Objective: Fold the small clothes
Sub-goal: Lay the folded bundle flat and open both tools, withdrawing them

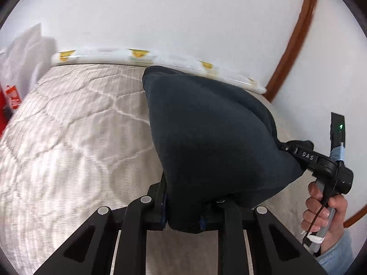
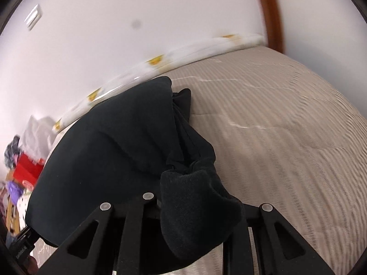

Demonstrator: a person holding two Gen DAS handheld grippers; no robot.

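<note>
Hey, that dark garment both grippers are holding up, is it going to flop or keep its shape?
Likely floppy: the dark garment sags between the left gripper and right gripper. Its ribbed cuff droops over the fingers. Thick fleece probably grips well.

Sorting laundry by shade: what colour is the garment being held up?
Very dark navy, near black, plain: the garment shows best in the left wrist view.

A quilted beige mattress point(image 1: 68, 137) fills the ground here, with a white padded bumper with yellow prints point(image 1: 137, 55) running along its far edge against the white wall point(image 1: 172, 11). Brown wooden trim point(image 1: 296, 36) curves up the wall, and a red box point(image 2: 26, 169) sits among blurred clutter at the left.
</note>
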